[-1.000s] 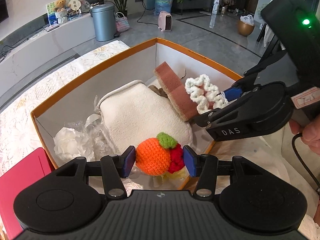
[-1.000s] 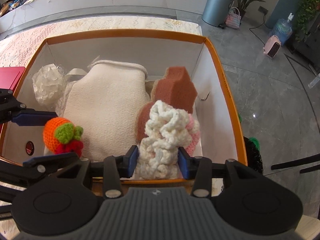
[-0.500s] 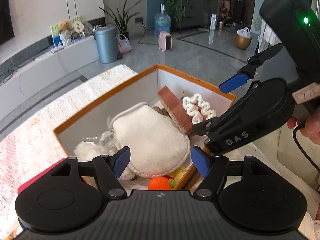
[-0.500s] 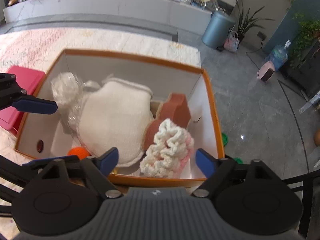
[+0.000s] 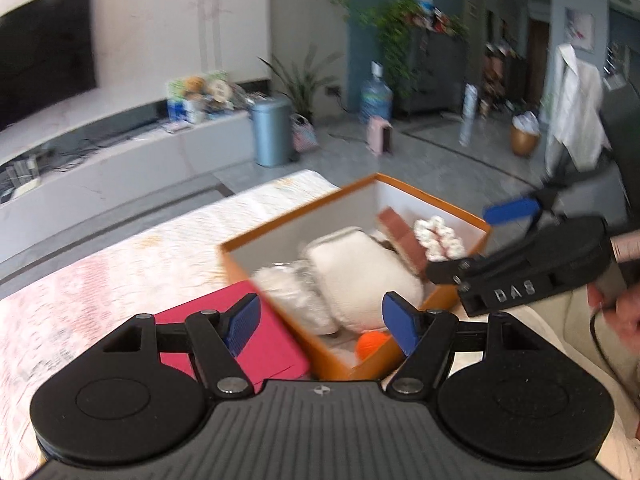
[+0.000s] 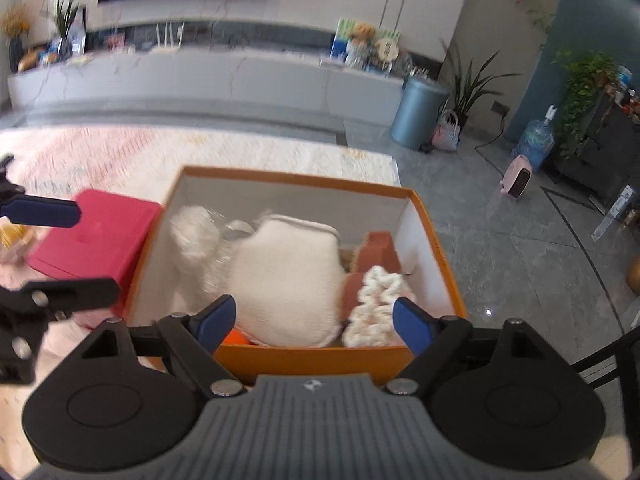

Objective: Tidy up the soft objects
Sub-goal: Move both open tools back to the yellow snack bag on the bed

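Left gripper (image 5: 320, 326) wide open, nothing between the blue pads (image 5: 242, 318). Right gripper (image 6: 314, 324) also spread wide, empty. Both raised above and pulled back from the box (image 6: 312, 356), probably because each soft item is already dropped inside and needs no more holding.

Ahead of and below the right gripper: orange box with white inner walls. Just past the right finger, near corner: white crocheted scrunchie (image 6: 374, 308), resting against the near wall, pinkish bit under it. Behind the scrunchie: brown sponge (image 6: 378, 254), standing on edge and leaning, likely wedged there by the neighbours. Centre of the box, straight ahead between the fingers: big cream plush pouch (image 6: 288, 280), taking most of the floor. Beyond the left finger, far left corner: white fluffy ball (image 6: 192, 232) with some clear wrapping beside it, blurred. Just ahead of the left finger, tucked low at the near wall: orange crocheted fruit (image 6: 236, 337), mostly hidden by the pouch and the rim.

Left of the box, touching or just beside its side wall: red flat box (image 6: 98, 232), closed, purpose unclear. Everything on a pale patterned cloth (image 5: 132, 256).

From the left wrist view, right gripper off to the right, over the box's far corner, hand (image 5: 624, 300) on its handle.

Judgement: packing looks about done, items crammed close so all fit. Strong motion blur, fine detail unreliable.
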Motion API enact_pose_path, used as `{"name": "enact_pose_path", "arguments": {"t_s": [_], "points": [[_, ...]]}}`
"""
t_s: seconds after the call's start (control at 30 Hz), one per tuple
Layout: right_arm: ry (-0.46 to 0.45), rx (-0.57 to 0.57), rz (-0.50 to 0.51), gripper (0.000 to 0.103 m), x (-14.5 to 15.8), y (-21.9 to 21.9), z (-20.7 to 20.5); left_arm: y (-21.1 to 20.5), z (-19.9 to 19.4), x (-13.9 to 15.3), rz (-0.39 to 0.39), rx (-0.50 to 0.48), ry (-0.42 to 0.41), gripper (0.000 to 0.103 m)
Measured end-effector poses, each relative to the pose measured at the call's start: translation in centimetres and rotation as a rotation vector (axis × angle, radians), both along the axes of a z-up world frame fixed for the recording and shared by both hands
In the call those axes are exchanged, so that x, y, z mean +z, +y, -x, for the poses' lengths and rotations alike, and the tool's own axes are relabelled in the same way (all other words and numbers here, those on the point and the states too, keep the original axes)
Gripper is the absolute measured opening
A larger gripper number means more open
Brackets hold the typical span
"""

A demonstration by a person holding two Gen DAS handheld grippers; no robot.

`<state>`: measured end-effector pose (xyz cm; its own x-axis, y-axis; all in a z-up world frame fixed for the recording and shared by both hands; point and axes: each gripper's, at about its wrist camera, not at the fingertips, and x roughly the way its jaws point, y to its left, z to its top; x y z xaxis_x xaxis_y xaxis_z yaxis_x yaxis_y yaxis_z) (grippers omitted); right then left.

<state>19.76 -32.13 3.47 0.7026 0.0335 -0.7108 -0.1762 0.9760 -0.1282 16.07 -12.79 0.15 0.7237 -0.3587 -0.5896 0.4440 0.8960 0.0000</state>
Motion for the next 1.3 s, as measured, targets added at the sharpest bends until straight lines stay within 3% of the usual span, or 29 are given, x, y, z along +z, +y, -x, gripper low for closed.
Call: {"name": "enact_pose_path", "arguments": {"t_s": [0.3,0.53,0.7,0.97,1.03,1.13,1.23,1.3], "points": [[-0.128,-0.046,-0.186,0.084,-2.2,6.4,6.3,7.6,5.2,-1.5,0.046,0.212,-0.096,0.082],[-0.15,-0.047,-0.295,0.084,-4.7,11.3,9.3,13.1,8.5,-4.2,0.099,0.391,-0.062,0.08],[-0.129,0.027,-0.291,0.084,-6.1,14.8,10.6,16.6,9.9,-5.0,0.124,0.495,-0.039,0.08],[-0.134,0.17,-0.243,0.076,-7.0,19.2,11.2,19.7,10.9,-5.8,0.151,0.562,-0.003,0.078],[-0.132,0.196,-0.236,0.067,-7.0,20.0,10.8,20.0,11.2,-5.9,0.147,0.563,-0.01,0.078],[-0.132,0.223,-0.231,0.065,-7.0,20.9,10.4,20.4,11.0,-5.9,0.127,0.554,-0.014,0.077],[-0.131,0.26,-0.22,0.053,-7.1,22.1,9.9,21.0,10.4,-5.8,0.115,0.542,-0.005,0.077],[-0.136,0.288,-0.211,0.053,-7.1,23.2,9.5,21.5,10.0,-5.8,0.108,0.537,0.001,0.077]]}}
